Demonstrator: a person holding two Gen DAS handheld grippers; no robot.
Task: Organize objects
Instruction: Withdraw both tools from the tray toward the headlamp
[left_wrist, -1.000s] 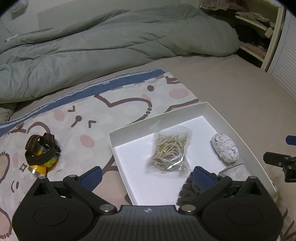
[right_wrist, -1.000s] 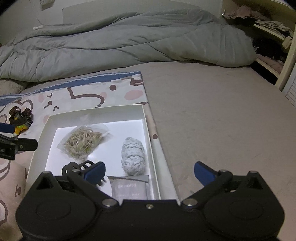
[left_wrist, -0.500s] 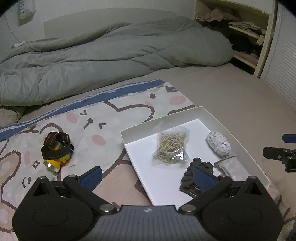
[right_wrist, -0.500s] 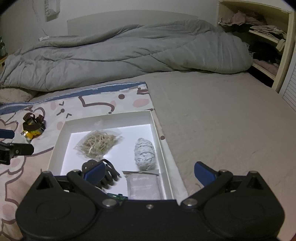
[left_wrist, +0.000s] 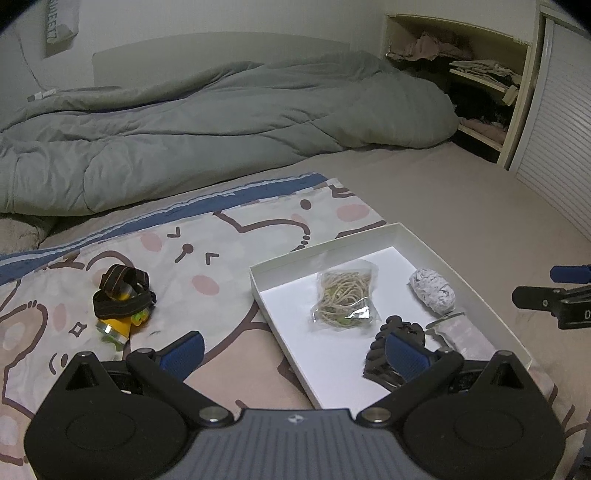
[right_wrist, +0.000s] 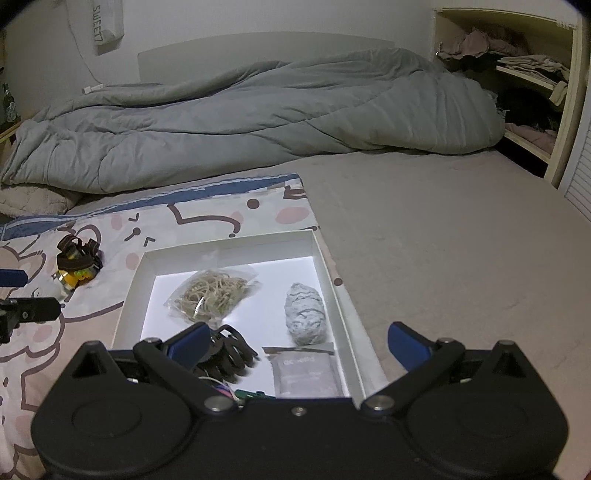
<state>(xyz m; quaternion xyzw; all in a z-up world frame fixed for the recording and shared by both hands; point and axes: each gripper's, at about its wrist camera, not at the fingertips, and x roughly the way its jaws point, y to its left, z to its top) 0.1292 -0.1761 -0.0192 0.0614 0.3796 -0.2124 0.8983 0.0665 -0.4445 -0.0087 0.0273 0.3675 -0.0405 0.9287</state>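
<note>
A white shallow box (left_wrist: 258, 275) (right_wrist: 137, 273) lies on the bed. It holds a clear bag of rubber bands (left_wrist: 345, 297) (right_wrist: 210, 291), a grey-white wrapped bundle (left_wrist: 432, 291) (right_wrist: 306, 317), a black claw hair clip (left_wrist: 380, 354) (right_wrist: 231, 352) and a grey pouch (left_wrist: 461, 334) (right_wrist: 304, 373). A yellow headlamp with a dark strap (left_wrist: 120, 301) (right_wrist: 75, 262) lies on the patterned sheet left of the box. My left gripper (left_wrist: 293, 349) is open and empty, above the box's near left corner. My right gripper (right_wrist: 297, 341) is open and empty, above the box's near right edge.
A rumpled grey duvet (left_wrist: 221, 125) (right_wrist: 258, 118) covers the far half of the bed. Bare beige mattress (right_wrist: 443, 240) lies right of the box. Shelves with clothes (left_wrist: 476, 85) (right_wrist: 524, 74) stand at the far right. A cartoon-print sheet (left_wrist: 221, 240) lies under the box and headlamp.
Both grippers have pulled back and risen, so the box and headlamp look smaller and farther. Both stay open. Nothing on the bed has moved.
</note>
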